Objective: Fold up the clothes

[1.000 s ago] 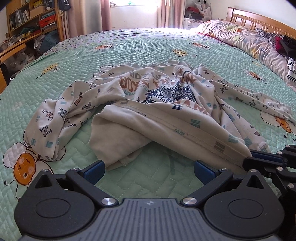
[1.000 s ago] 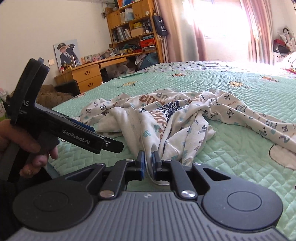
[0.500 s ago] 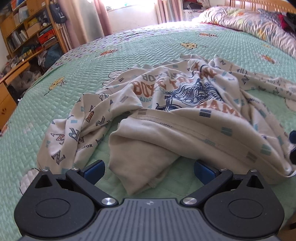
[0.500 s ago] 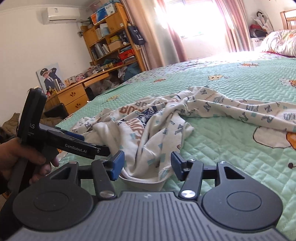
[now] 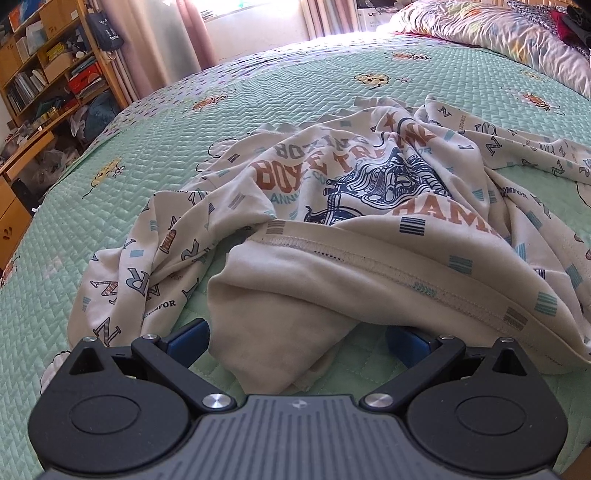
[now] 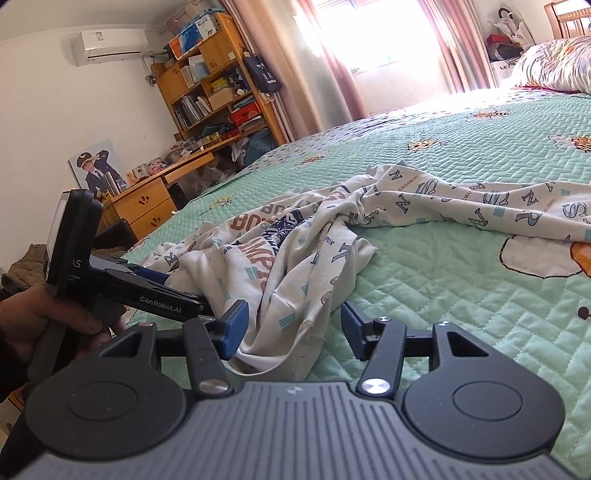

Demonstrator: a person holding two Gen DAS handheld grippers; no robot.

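Observation:
A crumpled white printed shirt [image 5: 354,206] with letters and a blue-and-orange graphic lies on the green quilted bed [image 5: 258,96]. Its turned-over hem, plain side up, reaches toward me. My left gripper [image 5: 295,338] is open, blue pads wide apart, with a fold of the hem lying between them. My right gripper [image 6: 291,326] is open too, and the shirt's [image 6: 295,258] near corner rests between its pads. In the right wrist view the left gripper [image 6: 147,291], held by a hand [image 6: 33,325], pokes into the shirt's left edge.
Pillows and a quilt [image 5: 498,33] lie at the head of the bed, far right. A wooden bookshelf [image 6: 218,85] and desk [image 6: 155,199] stand beyond the bed's left side, curtains and a bright window [image 6: 369,40] behind. Bare green quilt [image 6: 480,314] spreads right of the shirt.
My right gripper opened and let go of the shirt hem it was pinching. My left gripper moved forward and lower, so the hem fold now lies between its open pads.

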